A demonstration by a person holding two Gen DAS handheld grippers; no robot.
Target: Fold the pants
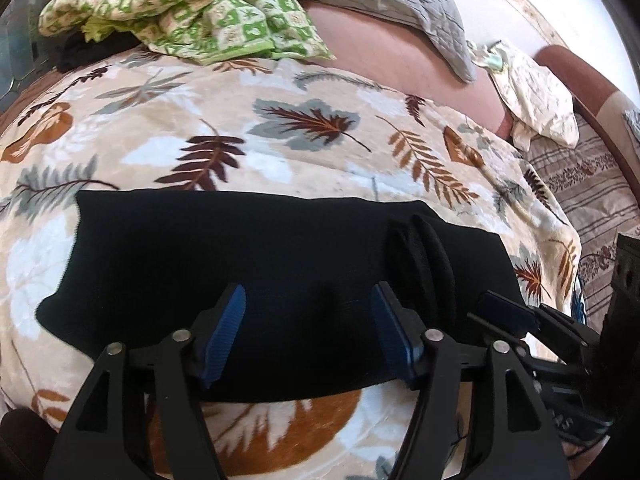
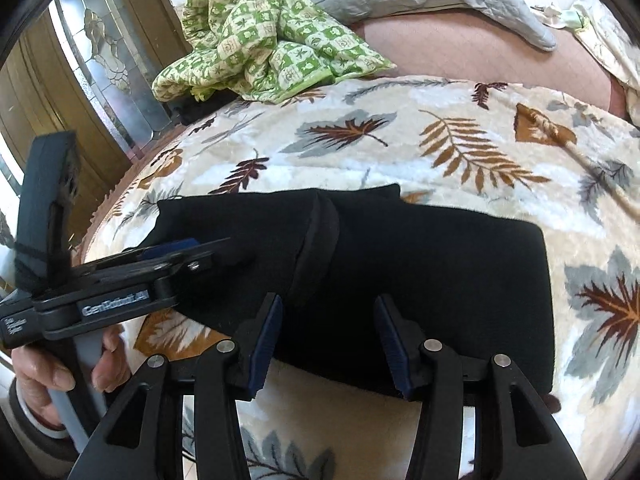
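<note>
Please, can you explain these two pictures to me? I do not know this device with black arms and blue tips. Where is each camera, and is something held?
There is no robot. A person holds one pair of tongs in each hand, with a camera on each looking along the fingers. One picture is from the left tongs, the other from the right tongs. A hand grips the left handle. Folded black pants lie on a leaf-pattern blanket. Both tongs are open over the pants, holding nothing.

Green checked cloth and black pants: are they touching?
Apart. The left wrist view shows a wide stretch of leaf-print blanket between the green checked cloth and the black pants.
</note>
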